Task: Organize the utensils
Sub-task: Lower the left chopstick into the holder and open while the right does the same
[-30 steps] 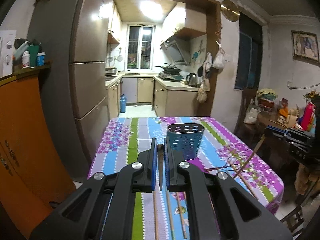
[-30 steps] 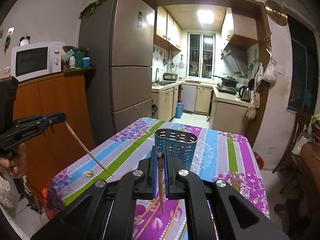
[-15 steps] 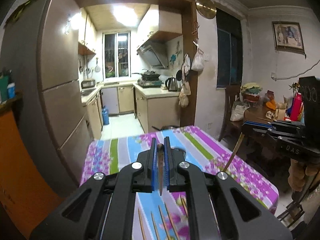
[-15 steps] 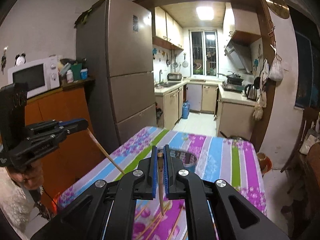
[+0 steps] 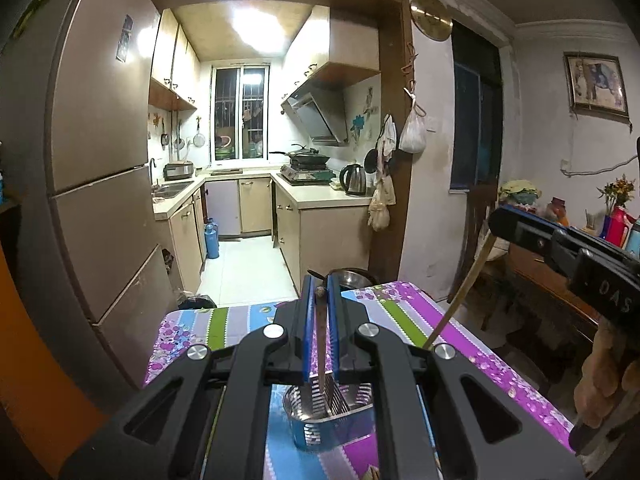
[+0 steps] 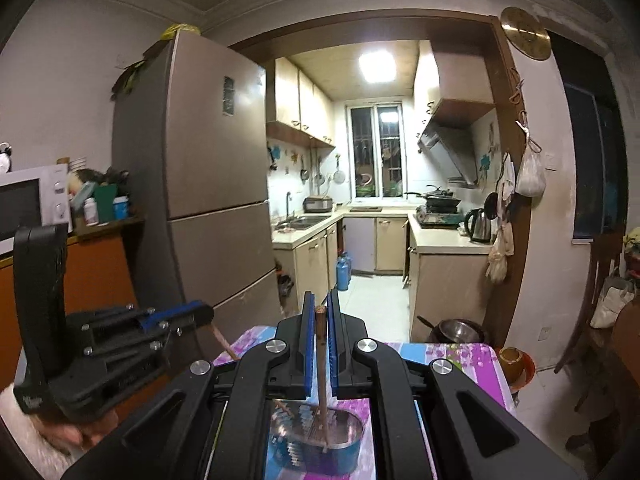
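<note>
Landmark: fridge (image 6: 208, 184), tall, at left of kitchen doorway. Microwave (image 6: 32, 200) left of fridge on orange cabinet (image 6: 100, 272). Kettle (image 5: 354, 178) and wok (image 5: 306, 156) on counter right of fridge. Round gold clock (image 5: 431, 17) upper right.

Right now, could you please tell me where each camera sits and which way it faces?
Left wrist: on the left tongs, facing the kitchen, above the holder; they pinch a chopstick; right tongs at the right edge.
Right wrist: on the right tongs, same heading; they pinch a chopstick; left tongs at left.
Shared: holder, table, kettle.
</note>
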Tool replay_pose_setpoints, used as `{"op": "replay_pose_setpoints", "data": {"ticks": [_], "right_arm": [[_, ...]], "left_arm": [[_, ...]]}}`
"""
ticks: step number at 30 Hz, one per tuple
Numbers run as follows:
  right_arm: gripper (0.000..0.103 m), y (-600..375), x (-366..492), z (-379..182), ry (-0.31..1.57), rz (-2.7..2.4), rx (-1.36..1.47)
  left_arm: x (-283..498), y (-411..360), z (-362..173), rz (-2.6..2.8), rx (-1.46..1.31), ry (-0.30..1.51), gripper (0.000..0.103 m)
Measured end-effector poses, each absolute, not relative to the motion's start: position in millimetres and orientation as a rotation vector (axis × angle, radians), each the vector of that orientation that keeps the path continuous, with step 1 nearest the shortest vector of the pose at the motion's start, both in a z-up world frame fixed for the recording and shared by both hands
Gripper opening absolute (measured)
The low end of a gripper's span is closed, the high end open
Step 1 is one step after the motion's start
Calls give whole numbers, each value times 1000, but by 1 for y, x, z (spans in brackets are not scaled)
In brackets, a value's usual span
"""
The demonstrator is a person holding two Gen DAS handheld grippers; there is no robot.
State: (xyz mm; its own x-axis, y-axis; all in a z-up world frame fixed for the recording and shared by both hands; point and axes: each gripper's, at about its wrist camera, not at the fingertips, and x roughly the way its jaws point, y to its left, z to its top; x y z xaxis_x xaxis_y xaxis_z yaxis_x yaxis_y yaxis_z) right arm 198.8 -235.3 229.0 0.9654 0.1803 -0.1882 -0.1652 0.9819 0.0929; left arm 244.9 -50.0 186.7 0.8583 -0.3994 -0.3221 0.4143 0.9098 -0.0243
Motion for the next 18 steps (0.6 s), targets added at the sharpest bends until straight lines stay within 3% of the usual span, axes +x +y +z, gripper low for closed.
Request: {"op": "replay_pose_setpoints", "data": {"ticks": [18], "right_arm": [[8, -223, 275, 137, 417, 146, 131]], "left_arm": [[287, -57, 113, -364, 68, 464, 6]]}}
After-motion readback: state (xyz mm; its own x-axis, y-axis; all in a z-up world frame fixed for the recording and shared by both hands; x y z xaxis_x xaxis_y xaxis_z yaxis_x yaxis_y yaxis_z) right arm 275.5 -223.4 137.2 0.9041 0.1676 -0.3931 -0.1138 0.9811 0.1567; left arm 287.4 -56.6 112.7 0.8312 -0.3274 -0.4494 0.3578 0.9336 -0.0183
